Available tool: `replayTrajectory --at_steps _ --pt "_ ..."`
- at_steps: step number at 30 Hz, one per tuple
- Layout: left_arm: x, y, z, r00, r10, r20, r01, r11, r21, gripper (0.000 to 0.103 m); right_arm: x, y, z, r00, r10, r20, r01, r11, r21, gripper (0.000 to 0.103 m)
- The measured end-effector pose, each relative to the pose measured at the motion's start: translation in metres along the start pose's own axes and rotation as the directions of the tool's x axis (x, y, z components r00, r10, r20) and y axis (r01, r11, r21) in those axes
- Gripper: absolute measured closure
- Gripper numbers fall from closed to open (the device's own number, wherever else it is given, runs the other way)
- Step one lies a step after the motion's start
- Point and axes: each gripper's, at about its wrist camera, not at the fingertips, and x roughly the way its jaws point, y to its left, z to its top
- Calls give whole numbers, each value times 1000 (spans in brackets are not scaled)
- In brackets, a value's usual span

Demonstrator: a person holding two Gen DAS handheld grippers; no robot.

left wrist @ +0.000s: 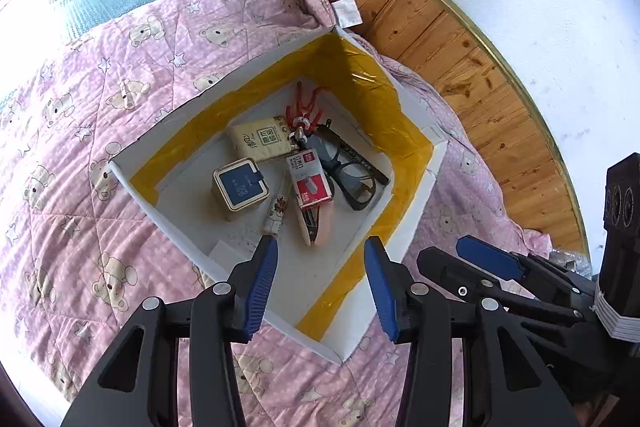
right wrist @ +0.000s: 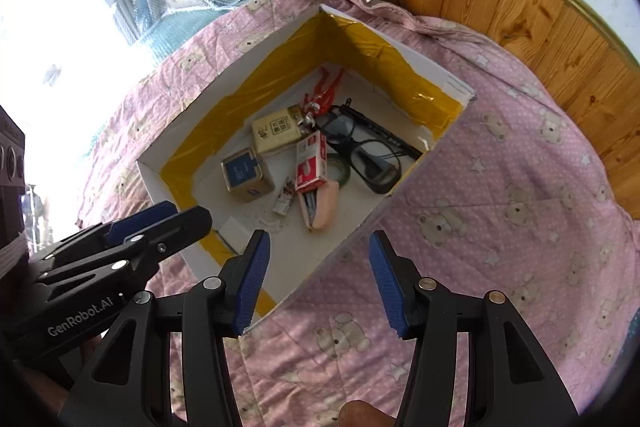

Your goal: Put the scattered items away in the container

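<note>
Both grippers, left point(left wrist: 320, 283) and right point(right wrist: 318, 279), are held wide open with nothing gripped, side by side over the near corner of the box point(left wrist: 412, 143). Pretty much everything is seen piled inside already: glasses point(left wrist: 352, 171), a red staple box point(left wrist: 309, 179), a tan pack point(left wrist: 260, 141), a blue-lidded tin point(left wrist: 239, 187), a pink stapler point(right wrist: 322, 207), red clips point(left wrist: 304, 107). Box is parked on a pink bear quilt point(left wrist: 100, 131).

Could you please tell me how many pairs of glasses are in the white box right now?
1. The black-framed glasses lie open on the floor of the white box, against its right-hand wall, beside the red staple box. Another could hide beneath the pile.
</note>
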Motion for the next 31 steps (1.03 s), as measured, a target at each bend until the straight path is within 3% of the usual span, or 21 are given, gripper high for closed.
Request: replayTrajectory --at_steps 16,31 --pt "-41 -11 -20 998 -18 59 16 999 39 56 -43 22 -20 998 -36 57 42 994 -101 48" --pt "-49 -14 -27 997 -21 73 17 998 54 56 -55 28 -21 996 -28 86 39 990 -136 48"
